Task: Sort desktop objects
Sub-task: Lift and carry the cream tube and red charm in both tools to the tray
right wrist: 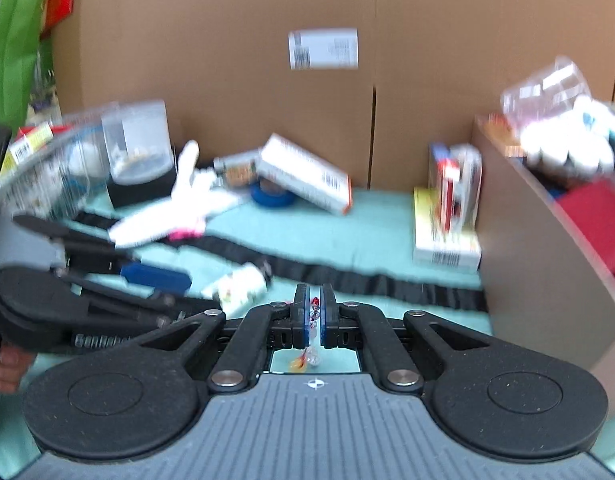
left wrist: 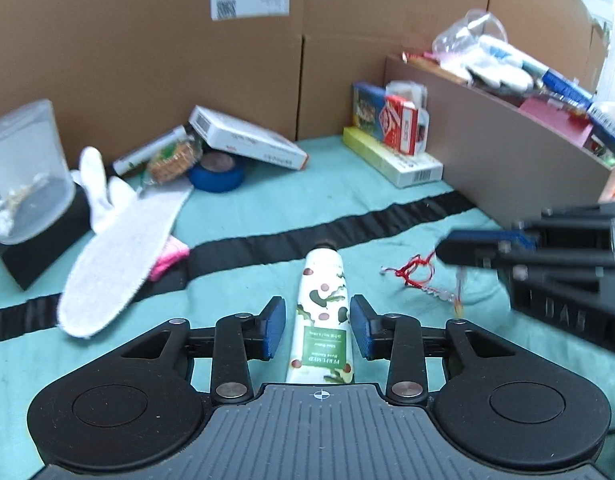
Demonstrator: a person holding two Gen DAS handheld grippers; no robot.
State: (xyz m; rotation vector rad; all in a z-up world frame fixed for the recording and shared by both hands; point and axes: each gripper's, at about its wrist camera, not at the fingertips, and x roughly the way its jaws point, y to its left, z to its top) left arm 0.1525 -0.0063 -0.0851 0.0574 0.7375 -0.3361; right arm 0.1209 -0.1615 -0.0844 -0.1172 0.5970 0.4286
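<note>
Between the left claw pads lies a hand cream tube, white with green and brown print, flat on the teal cloth of the counter. Its long axis runs straight out toward 12 o'clock, in line with the claw's own reach, cap end far, crimped end hidden under the claw body. Jaws stand at middling width, one blue pad at each flank of the tube, a thin gap either side; no contact that I can see. Judged: the coming move is a plain squeeze across the short axis, no turning needed. Left claw is clearly the nearer to the tube. At 3 o'clock in the left view the right claw comes in from the side, over a red string charm with clear beads trailing on the cloth. Right view settles what the left cannot: the right claw is pinched nearly closed on that charm, red cord at the tips, beads and an orange bit hanging below. Right view is motion-blurred; it shows the tube only as a pale smear at 10 o'clock beside the left claw. A tan bin heaped with sorted goods sits at 2 o'clock, likely where the charm goes. An insole and a blue tape roll lie at 10 to 11 o'clock, well apart.
</note>
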